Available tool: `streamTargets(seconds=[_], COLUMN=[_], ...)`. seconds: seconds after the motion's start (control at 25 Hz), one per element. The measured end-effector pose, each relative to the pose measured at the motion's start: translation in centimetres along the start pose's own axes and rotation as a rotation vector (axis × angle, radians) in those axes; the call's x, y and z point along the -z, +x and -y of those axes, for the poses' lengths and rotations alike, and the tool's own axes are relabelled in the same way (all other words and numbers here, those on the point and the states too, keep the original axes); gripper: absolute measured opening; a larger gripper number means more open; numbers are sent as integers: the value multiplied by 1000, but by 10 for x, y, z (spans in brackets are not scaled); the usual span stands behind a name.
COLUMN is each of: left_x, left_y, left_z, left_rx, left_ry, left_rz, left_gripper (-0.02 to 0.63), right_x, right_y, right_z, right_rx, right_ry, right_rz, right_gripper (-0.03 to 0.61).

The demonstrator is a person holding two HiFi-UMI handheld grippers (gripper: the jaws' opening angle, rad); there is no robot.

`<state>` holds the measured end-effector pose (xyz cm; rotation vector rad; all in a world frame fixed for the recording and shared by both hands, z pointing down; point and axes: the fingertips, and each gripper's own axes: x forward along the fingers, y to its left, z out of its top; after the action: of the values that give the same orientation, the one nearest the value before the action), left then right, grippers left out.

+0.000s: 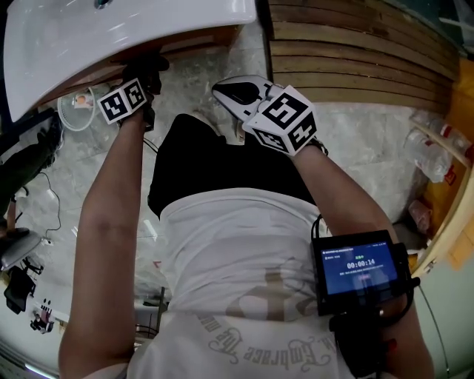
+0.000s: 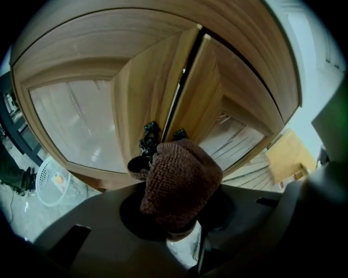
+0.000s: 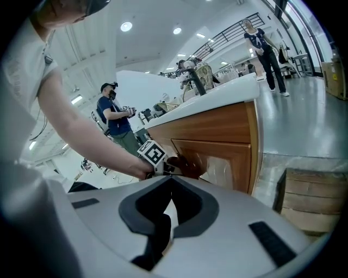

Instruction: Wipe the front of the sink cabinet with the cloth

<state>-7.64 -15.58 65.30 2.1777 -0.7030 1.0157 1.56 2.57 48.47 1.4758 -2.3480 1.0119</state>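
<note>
The brown knitted cloth [image 2: 180,184] is bunched in my left gripper [image 2: 163,163], which is shut on it and hides its own fingertips. The cloth sits close in front of the wooden sink cabinet [image 2: 147,87], near the seam between its two doors. From above, the left gripper [image 1: 144,74] reaches under the white sink [image 1: 133,22] toward the cabinet front [image 1: 185,41]. The right gripper view shows the cloth [image 3: 186,166] against the cabinet front [image 3: 228,136]. My right gripper [image 1: 238,95] hangs back from the cabinet, shut and empty [image 3: 169,202].
A slatted wooden platform [image 1: 355,44] lies right of the cabinet. On the floor to the left is a white wire basket [image 1: 74,111], with clear bottles [image 1: 437,152] at the far right. A screen unit [image 1: 359,270] rides on the right forearm. People [image 3: 115,117] stand in the background.
</note>
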Motion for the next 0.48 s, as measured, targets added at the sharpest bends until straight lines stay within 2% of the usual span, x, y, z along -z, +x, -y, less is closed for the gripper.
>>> streamTargets(seconds=[0.16, 0.32, 0.48], left_x=[-4, -4, -11], left_y=[7, 15, 28], left_z=[10, 38, 83], left_rx=[4, 20, 101], left_ry=[41, 149, 214], left_rz=[-3, -17, 7], left_gripper=[110, 110, 110], right_x=[5, 12, 14], right_y=[-2, -9, -17], right_z=[3, 6, 15], right_rx=[8, 13, 11], right_ry=[10, 23, 29], right_rz=[0, 2, 6], right_gripper=[14, 13, 13])
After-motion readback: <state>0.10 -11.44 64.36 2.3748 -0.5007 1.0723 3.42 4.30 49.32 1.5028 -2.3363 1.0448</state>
